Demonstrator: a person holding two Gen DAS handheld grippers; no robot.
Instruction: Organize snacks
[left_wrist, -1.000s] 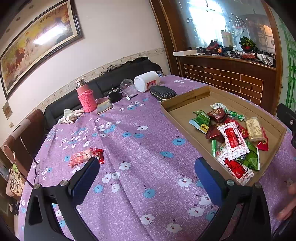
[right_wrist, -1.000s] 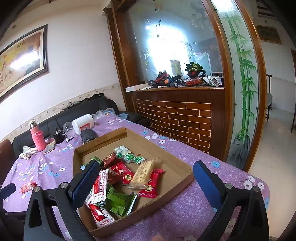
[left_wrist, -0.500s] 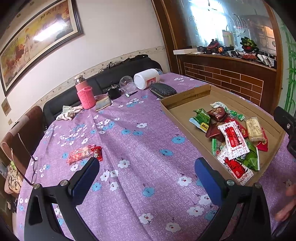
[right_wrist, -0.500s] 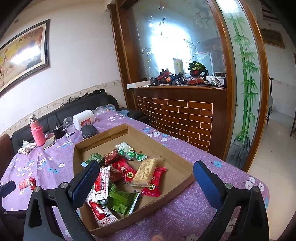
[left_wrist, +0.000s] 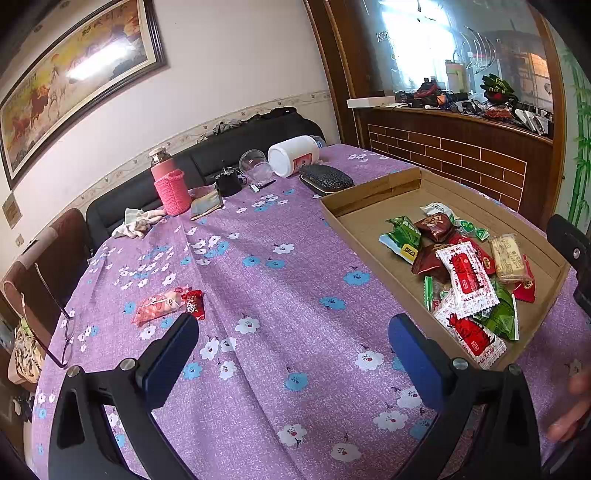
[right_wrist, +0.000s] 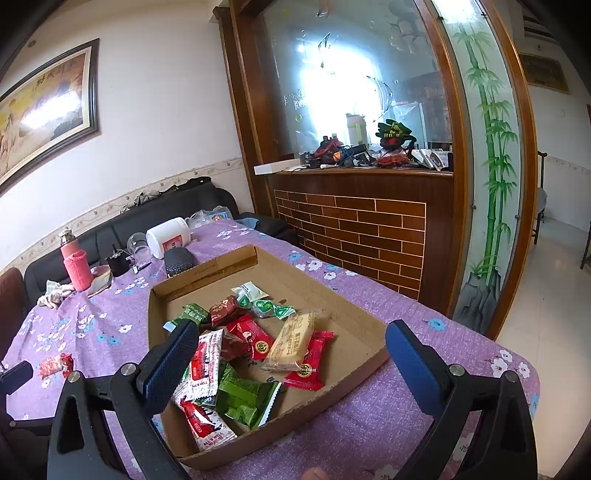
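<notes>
A shallow cardboard tray (left_wrist: 373, 195) (right_wrist: 343, 306) sits on the purple flowered tablecloth and holds several wrapped snacks, red, green, brown and beige (left_wrist: 467, 277) (right_wrist: 291, 341). Two loose snacks, a pink one and a small red one (left_wrist: 168, 302) (right_wrist: 55, 364), lie on the cloth left of the tray. My left gripper (left_wrist: 293, 347) hovers open above the cloth, the loose snacks just beyond its left finger. My right gripper (right_wrist: 290, 350) hangs open over the near end of the tray, empty.
At the far end of the table stand a pink bottle (left_wrist: 168, 184), a white jar on its side (left_wrist: 293, 155), a clear cup (left_wrist: 255, 166), a black pouch (left_wrist: 327, 177) and a cloth (left_wrist: 136, 223). Glasses (left_wrist: 59, 325) lie at the left edge. A hand (left_wrist: 572, 406) shows at the lower right.
Both views have shifted slightly; the loose snacks sit a little nearer my left finger. Both grippers stay open and nothing was picked up.
</notes>
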